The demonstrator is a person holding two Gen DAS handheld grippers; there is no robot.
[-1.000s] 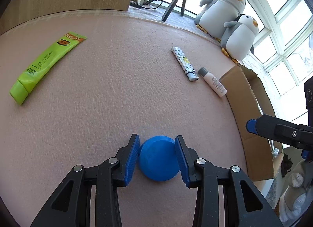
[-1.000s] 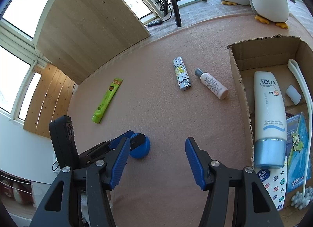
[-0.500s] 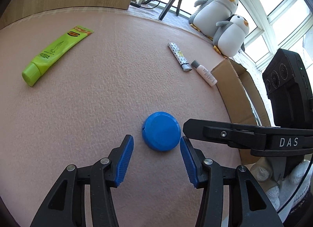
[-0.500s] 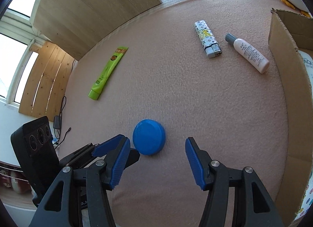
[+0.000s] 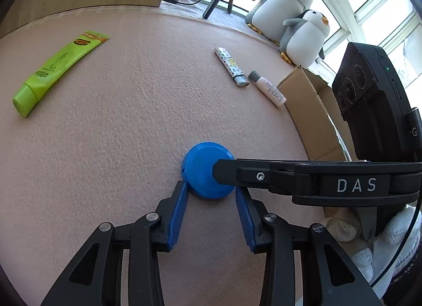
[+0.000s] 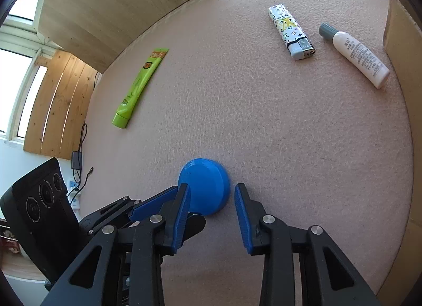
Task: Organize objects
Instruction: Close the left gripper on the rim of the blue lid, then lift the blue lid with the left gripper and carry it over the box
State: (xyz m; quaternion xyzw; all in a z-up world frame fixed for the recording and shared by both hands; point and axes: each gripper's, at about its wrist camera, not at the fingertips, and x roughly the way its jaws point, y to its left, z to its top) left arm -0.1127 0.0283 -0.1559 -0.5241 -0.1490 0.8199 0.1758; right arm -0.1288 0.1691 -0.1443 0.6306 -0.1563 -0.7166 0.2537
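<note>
A blue round lid (image 5: pixel 200 174) (image 6: pixel 204 187) lies on the pink felt mat (image 5: pixel 118 134). My left gripper (image 5: pixel 211 188) is closing on it, and both pad tips touch the lid's near edge. The right gripper's finger (image 5: pixel 263 174) reaches in from the right, across the top of the lid. In the right wrist view my right gripper (image 6: pixel 210 191) straddles the lid with its jaws closing. Its left pad overlaps the lid, and a thin gap shows at the right pad. The left gripper's fingers (image 6: pixel 155 201) sit low on the lid's left.
A green tube (image 5: pixel 58 68) (image 6: pixel 139 79) lies far left. A patterned lighter (image 5: pixel 232 67) (image 6: pixel 290 31) and a small white bottle (image 5: pixel 267 88) (image 6: pixel 356 55) lie beside an open cardboard box (image 5: pixel 311 118) at the right. Two plush penguins (image 5: pixel 290 7) sit behind it.
The left gripper let go of the lid, drew back, then closed again at its near edge. The right gripper came down over the lid and its jaws narrowed.
</note>
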